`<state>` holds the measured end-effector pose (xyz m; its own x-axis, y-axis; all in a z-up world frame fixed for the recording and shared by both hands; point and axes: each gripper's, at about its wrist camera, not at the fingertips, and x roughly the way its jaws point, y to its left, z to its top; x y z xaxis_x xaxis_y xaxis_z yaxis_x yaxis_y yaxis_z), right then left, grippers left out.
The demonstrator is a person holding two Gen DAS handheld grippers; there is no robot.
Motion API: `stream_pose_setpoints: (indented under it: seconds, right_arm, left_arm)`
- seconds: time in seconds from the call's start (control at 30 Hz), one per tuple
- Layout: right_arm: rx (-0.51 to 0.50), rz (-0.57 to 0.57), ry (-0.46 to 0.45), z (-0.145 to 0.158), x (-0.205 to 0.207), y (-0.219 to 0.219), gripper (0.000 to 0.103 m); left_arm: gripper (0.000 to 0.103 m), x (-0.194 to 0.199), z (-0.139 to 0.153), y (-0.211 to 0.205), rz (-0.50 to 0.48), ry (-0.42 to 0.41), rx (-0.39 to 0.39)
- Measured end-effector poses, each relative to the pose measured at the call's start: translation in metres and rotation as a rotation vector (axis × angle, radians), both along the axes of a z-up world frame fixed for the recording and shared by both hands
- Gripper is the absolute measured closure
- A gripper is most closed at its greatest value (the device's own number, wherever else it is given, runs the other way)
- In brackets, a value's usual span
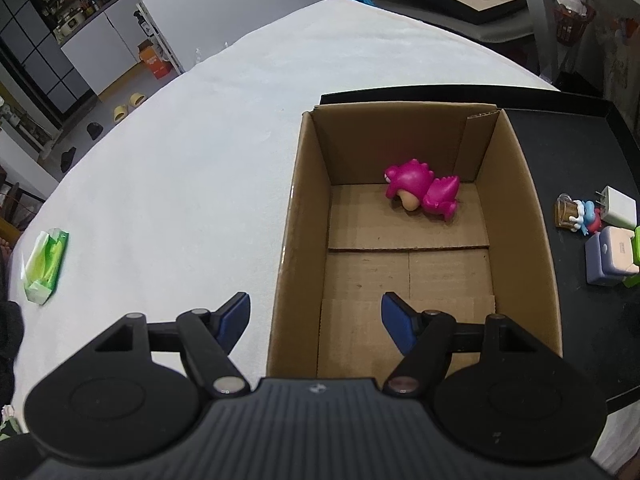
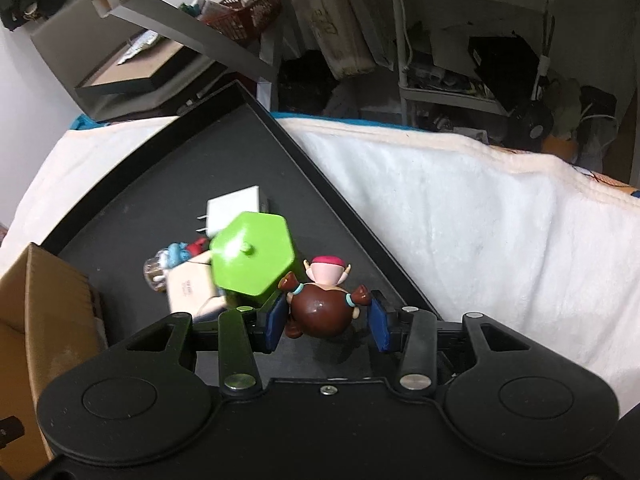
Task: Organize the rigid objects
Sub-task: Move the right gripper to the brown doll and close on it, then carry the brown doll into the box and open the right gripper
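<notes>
My right gripper (image 2: 328, 320) is shut on a small doll figure (image 2: 320, 314) with brown pigtails, which stands on the black tray (image 2: 200, 168). Right beside it are a green hexagonal box (image 2: 252, 258), a white charger (image 2: 236, 208), a pale case (image 2: 190, 288), a blue figurine (image 2: 180, 250) and a tiny glass bottle (image 2: 154, 270). My left gripper (image 1: 315, 308) hangs open over the near left wall of the cardboard box (image 1: 296, 200), nothing between its pads. A pink dinosaur figure (image 1: 422, 194) lies on its side at the box's far end.
The box sits on the left part of the black tray (image 1: 580, 152), on a white blanket. A green tissue pack (image 1: 44, 268) lies far left on the blanket. Past the tray's right rim is more white blanket (image 2: 460, 220). Shelves and clutter stand behind.
</notes>
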<state>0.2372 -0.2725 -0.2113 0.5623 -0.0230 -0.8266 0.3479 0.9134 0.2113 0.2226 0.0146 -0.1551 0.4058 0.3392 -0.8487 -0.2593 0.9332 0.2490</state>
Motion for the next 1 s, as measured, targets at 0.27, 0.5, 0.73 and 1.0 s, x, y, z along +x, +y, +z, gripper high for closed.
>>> stream_pose_setpoints:
  seconds: [0.27,0.5,0.73,1.0]
  right_arm:
    - [-0.043,0.042,-0.088,0.025,-0.004,0.028,0.061]
    - [-0.071,0.151,-0.164,0.044,-0.002,0.054,0.061]
    - [-0.076,0.254,-0.236,0.059,-0.002,0.081,0.061]
    - [-0.055,0.374,-0.303,0.074,-0.002,0.115,0.061]
  left_arm:
    - [0.032,-0.005,0.000,0.018,0.011,-0.051,-0.034]
    - [0.036,-0.009,-0.004,0.033,0.012,-0.075,-0.085]
    - [0.057,-0.018,-0.006,0.046,-0.011,-0.092,-0.152]
    - [0.085,-0.021,-0.009,0.063,-0.023,-0.094,-0.247]
